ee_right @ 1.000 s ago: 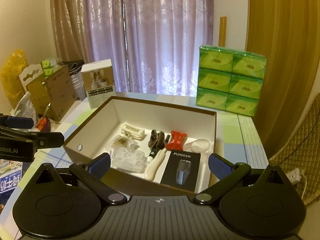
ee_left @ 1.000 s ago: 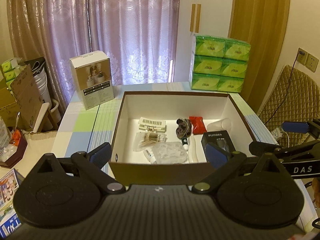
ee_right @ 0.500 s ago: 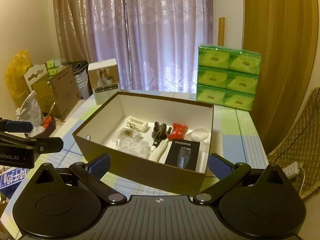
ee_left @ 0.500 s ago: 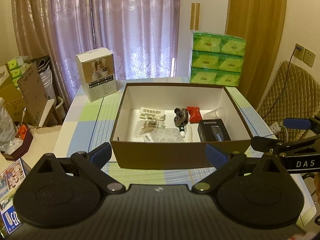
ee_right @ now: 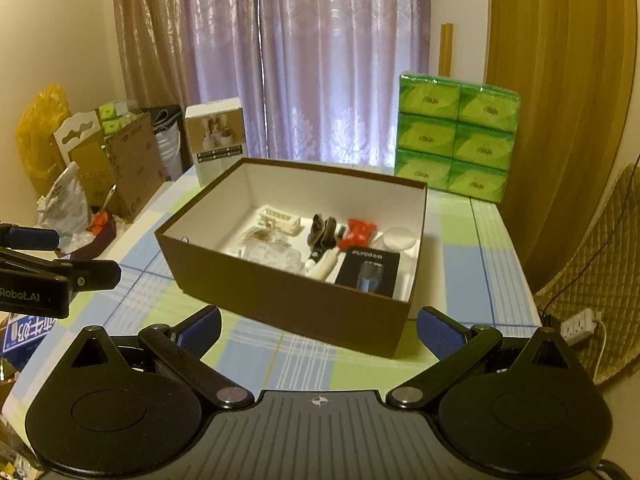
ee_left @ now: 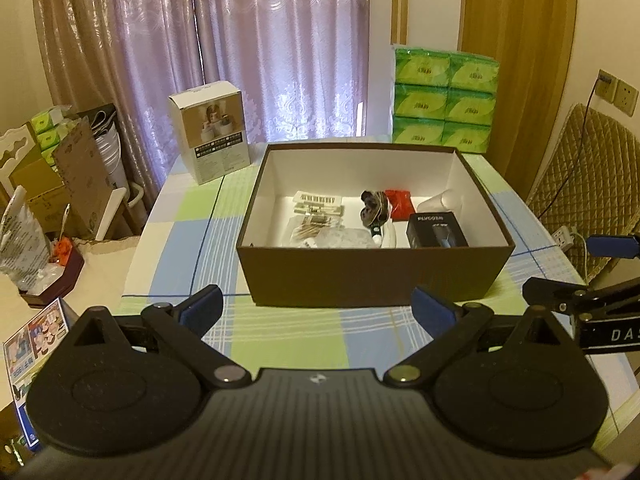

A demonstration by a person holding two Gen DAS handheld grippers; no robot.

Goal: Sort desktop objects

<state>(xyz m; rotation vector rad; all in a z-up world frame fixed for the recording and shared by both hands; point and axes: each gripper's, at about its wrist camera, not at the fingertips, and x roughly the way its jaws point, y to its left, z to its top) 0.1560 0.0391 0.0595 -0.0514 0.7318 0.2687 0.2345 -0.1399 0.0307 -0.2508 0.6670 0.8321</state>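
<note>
Pulled back from box (ee_left: 374, 276); both grippers (ee_left: 316, 308) (ee_right: 318, 326) wide, empty; box dead ahead, long axis crosswise, nearer the right.

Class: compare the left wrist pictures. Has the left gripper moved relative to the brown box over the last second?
Yes. The left gripper has drawn back from the brown box: its fingertips overlapped the box's near wall earlier and now sit short of it, over the checked tablecloth.
</note>
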